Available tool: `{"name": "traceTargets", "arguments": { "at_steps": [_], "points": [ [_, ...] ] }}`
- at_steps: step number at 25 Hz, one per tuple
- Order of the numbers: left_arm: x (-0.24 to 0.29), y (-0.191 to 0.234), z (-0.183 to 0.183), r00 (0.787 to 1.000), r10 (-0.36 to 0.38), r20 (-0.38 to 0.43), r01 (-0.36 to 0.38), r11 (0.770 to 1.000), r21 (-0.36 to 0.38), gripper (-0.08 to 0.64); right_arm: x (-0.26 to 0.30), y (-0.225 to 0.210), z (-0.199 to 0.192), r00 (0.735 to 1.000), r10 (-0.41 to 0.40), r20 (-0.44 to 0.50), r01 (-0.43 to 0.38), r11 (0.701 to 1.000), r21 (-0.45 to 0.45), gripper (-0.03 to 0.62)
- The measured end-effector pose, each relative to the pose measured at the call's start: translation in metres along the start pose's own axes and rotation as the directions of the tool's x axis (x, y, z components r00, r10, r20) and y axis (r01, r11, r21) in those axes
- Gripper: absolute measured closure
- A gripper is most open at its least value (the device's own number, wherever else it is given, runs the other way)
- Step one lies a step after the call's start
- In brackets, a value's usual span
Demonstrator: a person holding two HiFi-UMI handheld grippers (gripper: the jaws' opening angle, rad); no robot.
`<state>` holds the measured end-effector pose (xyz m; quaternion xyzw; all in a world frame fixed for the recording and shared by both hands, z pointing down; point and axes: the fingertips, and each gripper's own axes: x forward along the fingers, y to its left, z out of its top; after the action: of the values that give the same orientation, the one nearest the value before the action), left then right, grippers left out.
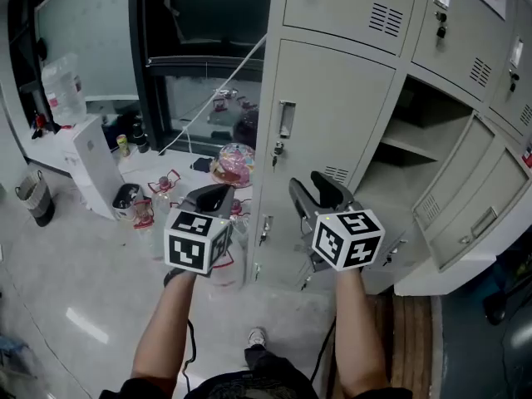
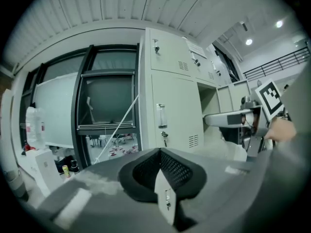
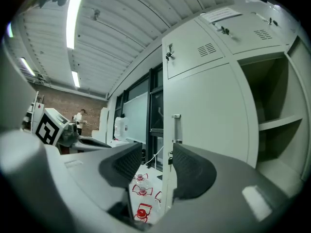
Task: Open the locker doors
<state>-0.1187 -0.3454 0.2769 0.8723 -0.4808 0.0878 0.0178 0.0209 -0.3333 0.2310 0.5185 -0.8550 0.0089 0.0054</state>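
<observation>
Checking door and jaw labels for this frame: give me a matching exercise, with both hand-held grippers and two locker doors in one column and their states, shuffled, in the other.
Things:
1. left hand-held gripper
2. right hand-held gripper
3. tall door with the vertical handle
4. neighbouring door on its right

States:
A. swung open, shelf showing behind it
B. jaws apart, nothing between them
C. closed flat
D. jaws together

Pairs: 1-D, 2-B, 3-C, 4-A
</observation>
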Motion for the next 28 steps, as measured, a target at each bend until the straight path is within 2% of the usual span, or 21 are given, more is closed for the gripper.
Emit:
{"name": "traceTargets", "arguments": {
  "at_steps": [5,10,18,28],
  "points": [
    [0.007,0.042,-0.006,0.998,0.069,-0.016,-0.069,0.998,-0.007,0.555,0.051,0.007,0.003,0.998,0.057,0.008,-0.057,0.998,0.005,0.39],
    [0.03,0.068,0.004,0.995,0.097,-0.015,-0.097,0.995,-0.008,0.555,0.096,-0.002,0.012,0.996,0.092,0.016,-0.092,0.996,0.0,0.371],
    [0.08,0.087,0.017,0.994,0.113,-0.004,-0.113,0.994,0.007,0.555,0.147,-0.023,0.021,0.991,0.129,0.02,-0.129,0.992,-0.017,0.353],
    [0.11,0.093,0.024,0.994,0.112,0.002,-0.112,0.994,0.015,0.555,0.165,-0.023,0.017,0.986,0.163,0.028,-0.163,0.987,0.006,0.342]
  ]
}}
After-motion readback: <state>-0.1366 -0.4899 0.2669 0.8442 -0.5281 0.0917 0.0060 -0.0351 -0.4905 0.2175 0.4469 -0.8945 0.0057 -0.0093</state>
